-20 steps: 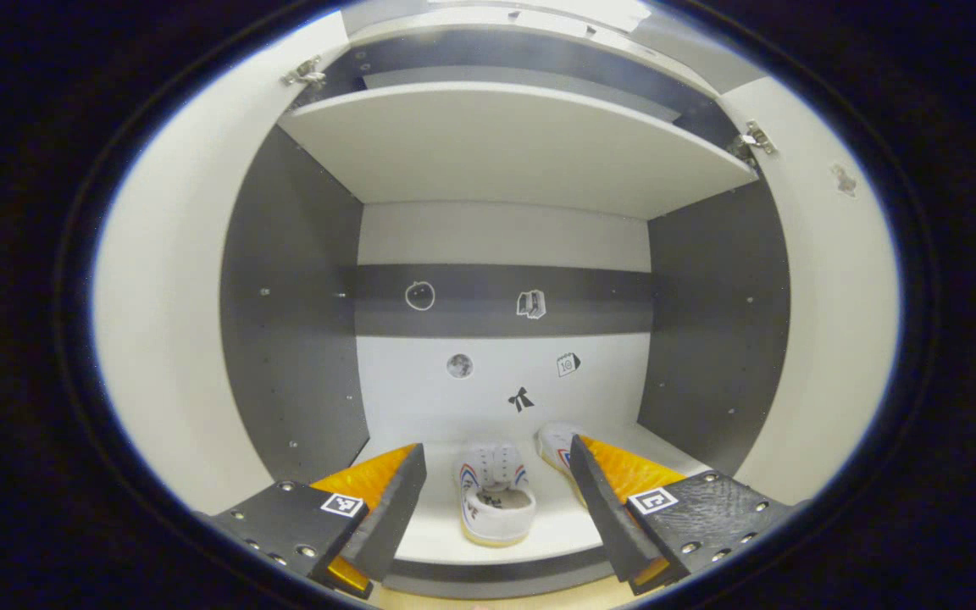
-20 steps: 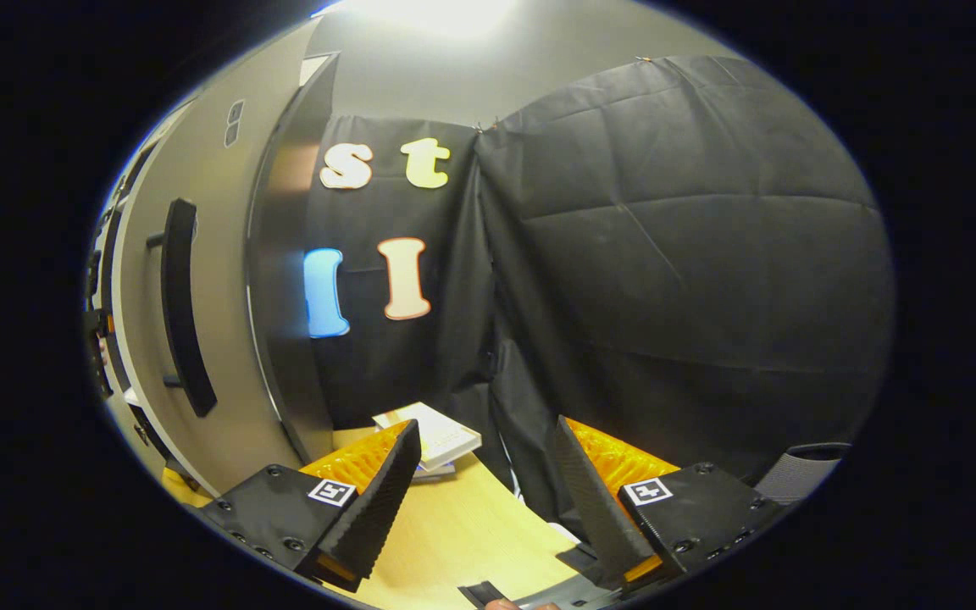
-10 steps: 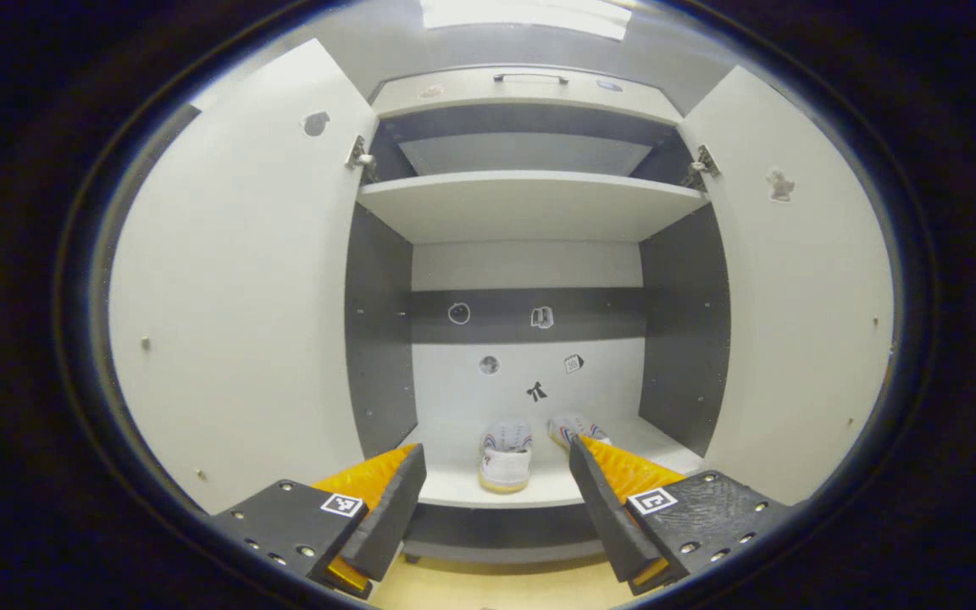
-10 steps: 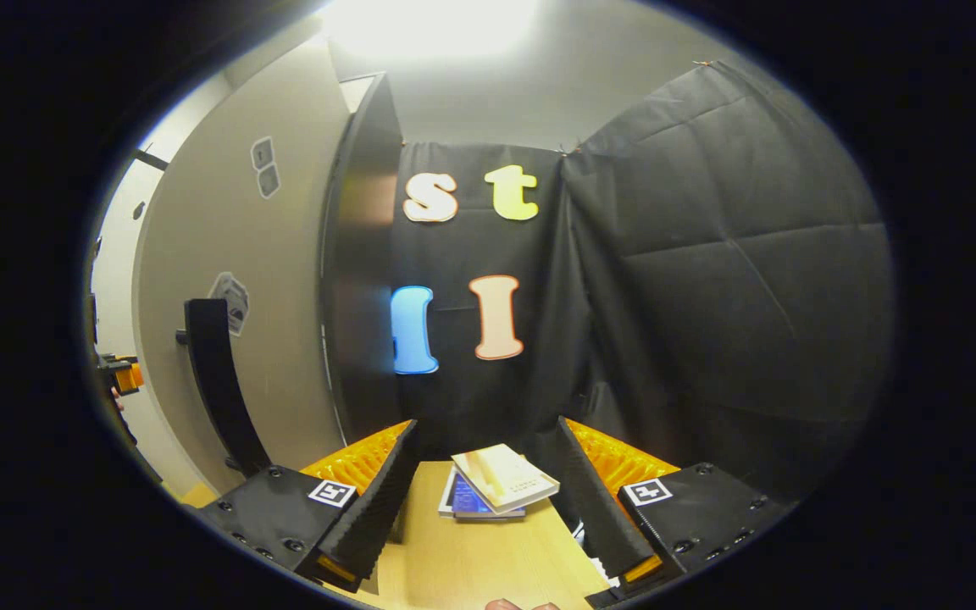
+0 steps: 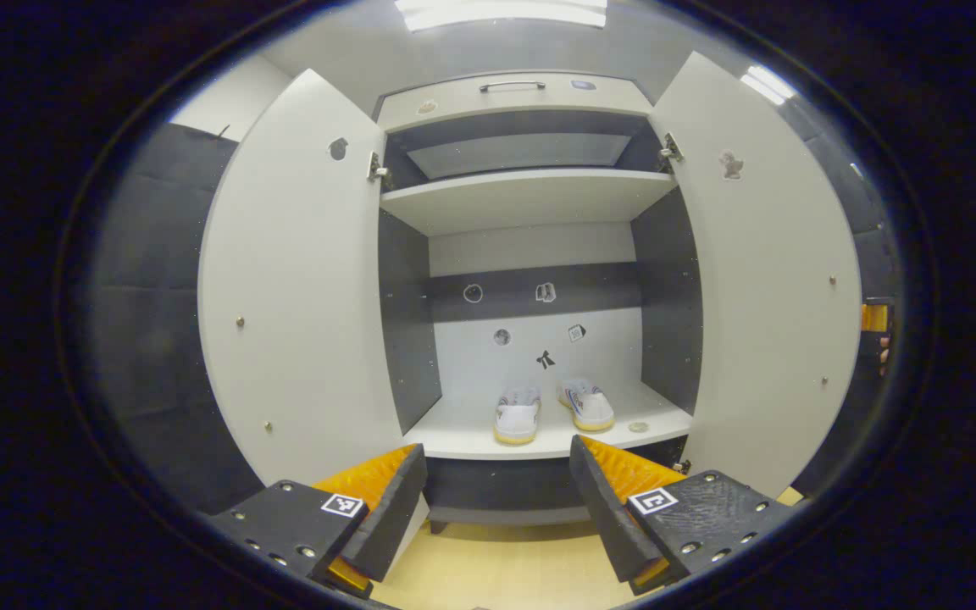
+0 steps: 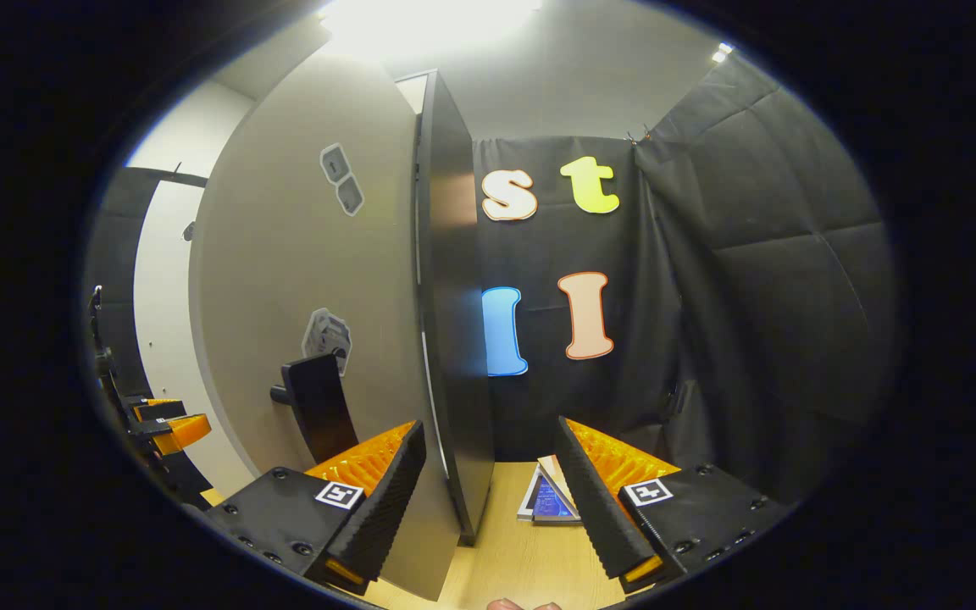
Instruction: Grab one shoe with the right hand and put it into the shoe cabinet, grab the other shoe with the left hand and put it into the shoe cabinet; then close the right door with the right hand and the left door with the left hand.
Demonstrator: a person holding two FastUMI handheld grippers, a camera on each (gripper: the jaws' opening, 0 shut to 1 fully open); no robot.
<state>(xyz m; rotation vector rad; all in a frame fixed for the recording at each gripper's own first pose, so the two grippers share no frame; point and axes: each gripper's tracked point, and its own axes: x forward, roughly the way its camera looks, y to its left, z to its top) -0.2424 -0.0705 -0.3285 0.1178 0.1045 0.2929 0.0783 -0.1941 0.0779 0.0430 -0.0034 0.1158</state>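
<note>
ribbed pads on the right gripper [image 6: 488, 508] stood spread and empty astride the right door [image 6: 446, 339] edge, the left gripper [image 5: 496, 508] likewise released before the cabinet [image 5: 530, 199], both shoes [image 5: 518, 415] on its lower shelf, so door-closing seemed next, needing a push on that door.

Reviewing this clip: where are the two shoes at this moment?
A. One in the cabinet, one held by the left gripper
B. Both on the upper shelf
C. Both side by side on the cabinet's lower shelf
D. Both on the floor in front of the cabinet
C: in the left gripper view both shoes sit side by side on the lower shelf of the cabinet, with both doors open and the left gripper holding nothing.
</note>
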